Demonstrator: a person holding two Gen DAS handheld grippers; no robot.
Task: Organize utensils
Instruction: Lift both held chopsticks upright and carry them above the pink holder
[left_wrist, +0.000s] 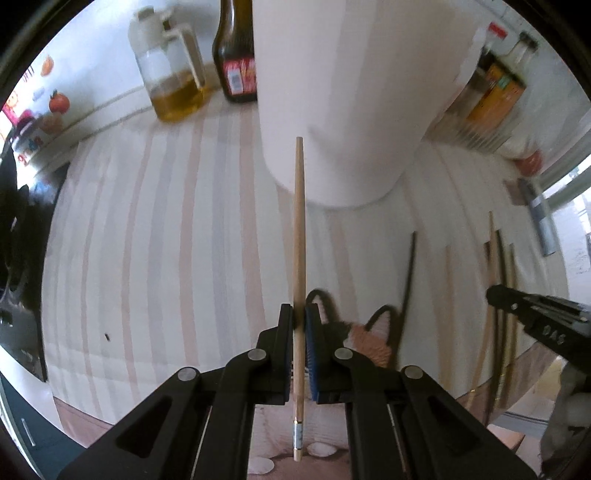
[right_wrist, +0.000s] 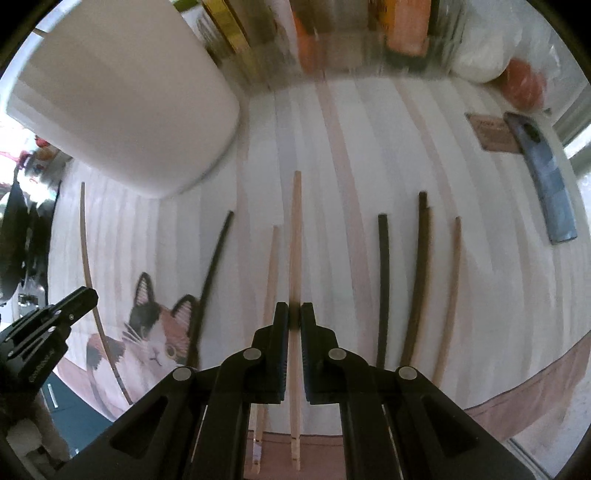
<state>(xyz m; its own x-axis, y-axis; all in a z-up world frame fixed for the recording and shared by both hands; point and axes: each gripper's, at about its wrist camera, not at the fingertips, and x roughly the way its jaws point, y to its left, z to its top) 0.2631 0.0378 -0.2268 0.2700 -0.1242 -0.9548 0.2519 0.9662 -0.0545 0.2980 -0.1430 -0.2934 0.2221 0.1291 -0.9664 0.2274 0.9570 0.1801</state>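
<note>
My left gripper (left_wrist: 300, 314) is clamped on a pale wooden chopstick (left_wrist: 299, 236), its tip pointing at the base of the tall white holder (left_wrist: 343, 92) that stands on the striped cloth (left_wrist: 147, 229). My right gripper (right_wrist: 294, 314) is closed around a second pale chopstick (right_wrist: 295, 236), which runs forward between the jaws above the cloth. More chopsticks lie on the cloth on both sides of it: a pale one (right_wrist: 270, 273) and a black one (right_wrist: 214, 258) to its left, and three darker ones (right_wrist: 421, 266) to its right, near the cat picture (right_wrist: 155, 332) and well apart from the phone (right_wrist: 546, 184).
</note>
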